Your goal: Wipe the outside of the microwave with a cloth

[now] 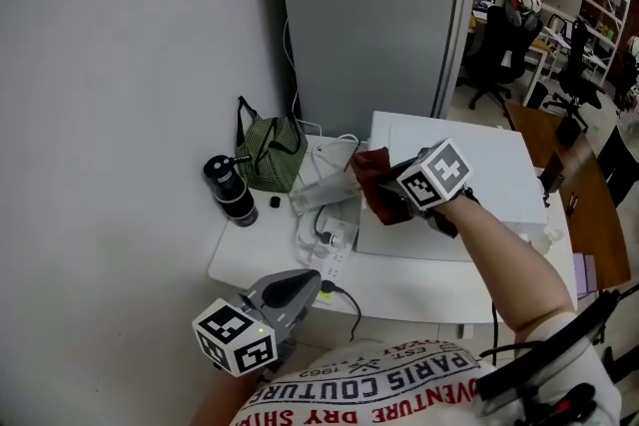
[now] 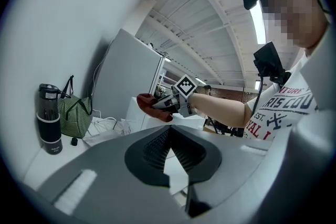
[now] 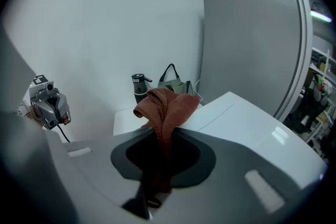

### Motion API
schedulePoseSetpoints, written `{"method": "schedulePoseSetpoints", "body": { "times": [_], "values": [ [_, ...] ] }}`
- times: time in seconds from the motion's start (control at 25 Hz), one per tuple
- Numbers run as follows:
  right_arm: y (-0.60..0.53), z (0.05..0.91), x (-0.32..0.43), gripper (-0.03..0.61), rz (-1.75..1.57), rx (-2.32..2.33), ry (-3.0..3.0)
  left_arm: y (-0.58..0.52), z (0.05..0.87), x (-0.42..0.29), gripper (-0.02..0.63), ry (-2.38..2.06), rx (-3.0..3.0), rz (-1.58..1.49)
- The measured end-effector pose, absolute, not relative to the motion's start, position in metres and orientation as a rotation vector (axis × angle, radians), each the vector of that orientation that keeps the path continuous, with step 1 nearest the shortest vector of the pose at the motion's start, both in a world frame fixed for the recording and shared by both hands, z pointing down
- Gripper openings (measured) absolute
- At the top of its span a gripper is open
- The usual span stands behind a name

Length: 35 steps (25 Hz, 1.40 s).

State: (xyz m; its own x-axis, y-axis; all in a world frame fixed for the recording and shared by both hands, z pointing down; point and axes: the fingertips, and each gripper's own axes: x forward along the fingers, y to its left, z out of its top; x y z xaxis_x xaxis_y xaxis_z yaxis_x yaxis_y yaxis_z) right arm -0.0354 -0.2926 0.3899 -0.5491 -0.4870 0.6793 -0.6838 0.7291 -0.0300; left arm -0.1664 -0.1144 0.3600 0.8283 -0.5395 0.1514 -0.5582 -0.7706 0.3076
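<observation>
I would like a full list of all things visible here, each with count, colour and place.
table: one, white, against the wall
microwave: one, white, on the table's right part
cloth: one, red-brown, over the microwave's left edge
bottle: one, black, on the table by the wall
bag: one, green striped, beside the bottle
fridge: one, grey, behind the table
left gripper: one, grey, shut and empty, low left
right gripper: one, grey, shut on the cloth

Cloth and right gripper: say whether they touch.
Touching. The right gripper view shows the cloth pinched between the right gripper's closed jaws.
</observation>
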Motion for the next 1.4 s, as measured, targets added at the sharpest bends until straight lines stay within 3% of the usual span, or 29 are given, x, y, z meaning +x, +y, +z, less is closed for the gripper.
{"method": "schedulePoseSetpoints", "body": {
  "times": [0.4,1.4],
  "values": [
    [-0.287,0.391,0.014,0.055,0.406,0.967,-2.219,-0.120,0.359,-0.140,0.006,-0.751,2.689,0.090],
    [-0.186,0.391,0.320,0.057,0.625,1.474,-1.937,-0.096,0.358,0.036,0.006,-0.274,2.787,0.189]
  ]
}}
